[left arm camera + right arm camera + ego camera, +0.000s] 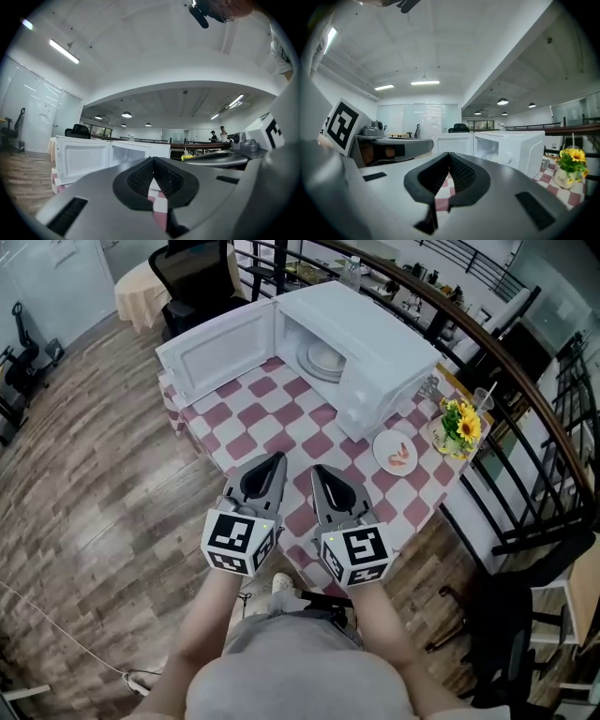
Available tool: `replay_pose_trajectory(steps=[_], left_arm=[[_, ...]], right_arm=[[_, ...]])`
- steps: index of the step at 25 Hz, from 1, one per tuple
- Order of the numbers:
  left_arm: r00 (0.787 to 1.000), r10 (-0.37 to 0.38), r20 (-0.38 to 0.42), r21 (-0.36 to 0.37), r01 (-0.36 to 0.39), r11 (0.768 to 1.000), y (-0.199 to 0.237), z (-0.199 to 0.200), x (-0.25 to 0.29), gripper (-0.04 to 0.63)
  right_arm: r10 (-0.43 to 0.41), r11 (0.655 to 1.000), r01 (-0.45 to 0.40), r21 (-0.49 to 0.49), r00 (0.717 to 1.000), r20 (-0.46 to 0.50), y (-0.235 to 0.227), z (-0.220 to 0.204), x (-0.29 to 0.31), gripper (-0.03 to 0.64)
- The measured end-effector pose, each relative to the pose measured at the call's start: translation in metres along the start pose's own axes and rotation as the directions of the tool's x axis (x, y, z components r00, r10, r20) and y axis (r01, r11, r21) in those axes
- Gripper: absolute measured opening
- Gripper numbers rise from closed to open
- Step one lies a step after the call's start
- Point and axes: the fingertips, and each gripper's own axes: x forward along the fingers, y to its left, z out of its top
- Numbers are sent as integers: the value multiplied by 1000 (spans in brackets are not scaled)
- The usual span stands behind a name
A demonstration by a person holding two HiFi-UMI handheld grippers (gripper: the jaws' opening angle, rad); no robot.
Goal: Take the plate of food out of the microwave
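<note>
plate of food (397,451), with something orange on it, sits on the red-and-white checkered tablecloth (246,416), just right of the white microwave (380,338) and near a vase of yellow flowers (457,430). the microwave door (217,354) stands open to the left; a round white dish (323,360) lies inside. left gripper (277,458) and right gripper (318,471) hover side by side above the table's near edge, each with jaws pressed together on nothing.

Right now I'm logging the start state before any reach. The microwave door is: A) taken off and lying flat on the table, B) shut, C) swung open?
C: in the head view the microwave has its door swung open to the left, and a white plate shows inside.
</note>
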Motion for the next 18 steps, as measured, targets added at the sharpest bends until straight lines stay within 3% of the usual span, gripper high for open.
replay_pose_trajectory(steps=[18], left_arm=[[994,-113,-8,61,113,992,25,1,52,2]], right_arm=[[-122,992,122,-22,993,-6,-17,-9,26,23]])
